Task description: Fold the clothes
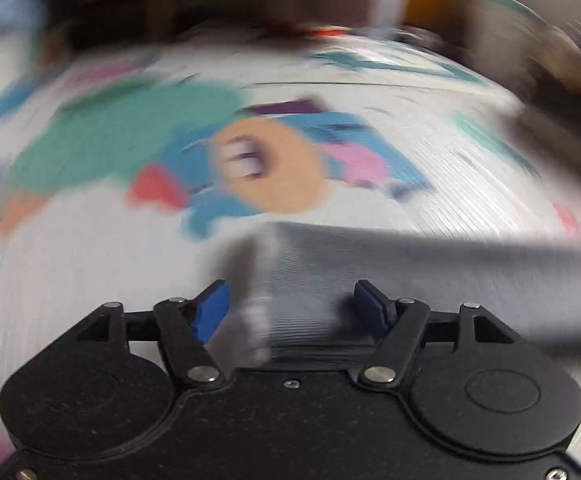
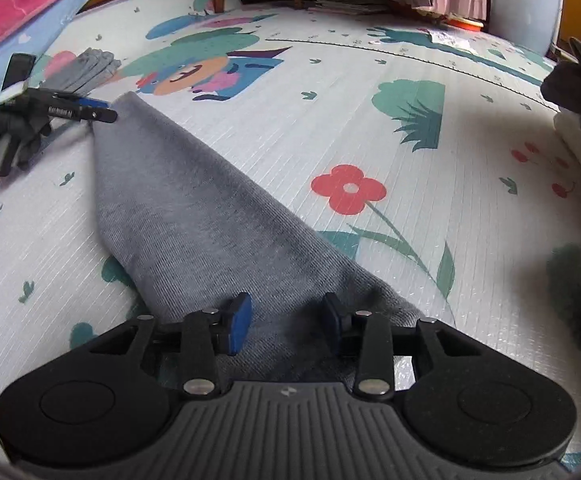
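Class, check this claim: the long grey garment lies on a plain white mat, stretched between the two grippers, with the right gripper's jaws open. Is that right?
Not quite. The mat is not plain: the right wrist view shows it printed with cartoon figures, a red flower and green leaves. The rest stands: the grey garment stretches from the left gripper to the right gripper, whose jaws are open.

Left wrist view smeared by motion blur, grey garment (image 2: 194,200) near end hidden under right hand-held gripper (image 2: 286,320)
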`<state>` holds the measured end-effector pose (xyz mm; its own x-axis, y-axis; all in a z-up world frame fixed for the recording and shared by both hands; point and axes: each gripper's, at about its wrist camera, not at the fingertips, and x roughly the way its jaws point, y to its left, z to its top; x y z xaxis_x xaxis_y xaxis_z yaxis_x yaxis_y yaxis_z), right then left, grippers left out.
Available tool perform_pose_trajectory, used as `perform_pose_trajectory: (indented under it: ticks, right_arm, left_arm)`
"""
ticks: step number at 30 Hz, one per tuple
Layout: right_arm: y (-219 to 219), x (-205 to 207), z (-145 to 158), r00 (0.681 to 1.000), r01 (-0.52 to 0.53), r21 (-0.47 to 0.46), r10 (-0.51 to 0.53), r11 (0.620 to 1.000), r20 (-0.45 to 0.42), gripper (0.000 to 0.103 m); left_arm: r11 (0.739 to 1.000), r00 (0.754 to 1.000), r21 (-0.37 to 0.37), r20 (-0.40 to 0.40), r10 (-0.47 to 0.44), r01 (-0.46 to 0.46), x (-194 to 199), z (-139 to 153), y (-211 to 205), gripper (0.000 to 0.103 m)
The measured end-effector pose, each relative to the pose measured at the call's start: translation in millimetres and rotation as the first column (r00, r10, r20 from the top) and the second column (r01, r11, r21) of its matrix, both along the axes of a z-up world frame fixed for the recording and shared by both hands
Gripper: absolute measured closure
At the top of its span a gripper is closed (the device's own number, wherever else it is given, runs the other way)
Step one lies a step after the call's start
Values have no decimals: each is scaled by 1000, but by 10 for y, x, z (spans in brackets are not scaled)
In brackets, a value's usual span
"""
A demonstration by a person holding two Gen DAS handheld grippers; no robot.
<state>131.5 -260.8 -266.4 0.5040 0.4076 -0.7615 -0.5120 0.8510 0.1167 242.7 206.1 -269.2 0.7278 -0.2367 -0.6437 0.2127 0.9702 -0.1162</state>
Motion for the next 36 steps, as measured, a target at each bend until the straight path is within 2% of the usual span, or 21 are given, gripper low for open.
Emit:
perform_pose_trajectory:
  ticks: [2,3,4,6,7,8,10,11,13,16,19,21,23,25,28,32,33,35,36]
  right_arm:
    - [9,-53,84,998,-9,24,7,1000,66,54]
    - [26,-64,107,996,-11,28,8,1000,88,52]
    - [49,-61,96,996,-13,34,10,999,89,48]
    - [130,-19,8,999,-27,21,26,999,47,46]
    - [184,6,-56,999,-33,2,33,999,21,45]
    - [233,4,-105,999,-40,-17,40,999,13,44]
    - [295,-10,-95,998,-58,-39,60,998,29,45]
    - [295,-12,-55,998,-56,-24,57,998,35,47]
    - [244,-54,61,996,-39,30,37,999,75,47]
    - [210,-90,67,994,-28,25,25,999,109,47]
    - [193,-26,-87,999,-2,0,2,1000,42,46]
    - [191,-85,-93,998,-20,-29,22,999,63,47]
    - [196,-176,-14,993,-37,-47,42,998,110,47]
    - [147,-211,63,989,-15,-18,17,1000,148,46]
    - [49,-178,91,986,44,10,-45,999,162,46]
    - [-66,-142,-20,990,67,7,-67,998,125,47]
    - [-77,-147,-43,991,62,3,-61,998,122,47]
    - [-58,-200,-24,987,40,-12,-38,999,154,49]
    - [-42,-246,19,982,30,-20,-26,999,188,49]
  left_arm:
    - [994,993,53,65,-104,100,-62,155,-147,35]
    - [986,984,55,72,-162,158,-91,178,-238,35]
    - [975,973,54,76,-220,216,-120,194,-330,35]
    - [943,944,120,72,-322,312,-184,105,-489,35]
    - [940,951,164,37,-308,299,-177,-1,-490,35]
    - [937,959,209,-2,-285,279,-166,-115,-480,29]
    - [968,981,163,-4,-192,190,-133,-100,-344,30]
    - [963,982,195,-4,-186,184,-140,-39,-400,35]
    - [954,968,180,38,-250,239,-224,105,-533,35]
    - [936,935,153,111,-336,318,-302,201,-759,35]
    - [929,926,104,96,-366,356,-255,61,-883,35]
    - [903,920,183,-24,-391,389,-201,-120,-1003,34]
    - [922,935,159,-23,-353,352,-217,-63,-992,34]
    - [922,926,120,42,-376,369,-327,44,-1057,34]
    - [886,882,84,93,-462,456,-509,168,-1384,34]
    - [815,806,58,128,-578,576,-805,258,-1881,37]
    - [796,788,55,116,-605,603,-842,217,-1976,38]
    - [759,762,136,39,-647,637,-883,10,-2141,44]
    - [736,748,177,-3,-663,653,-903,-97,-2223,42]
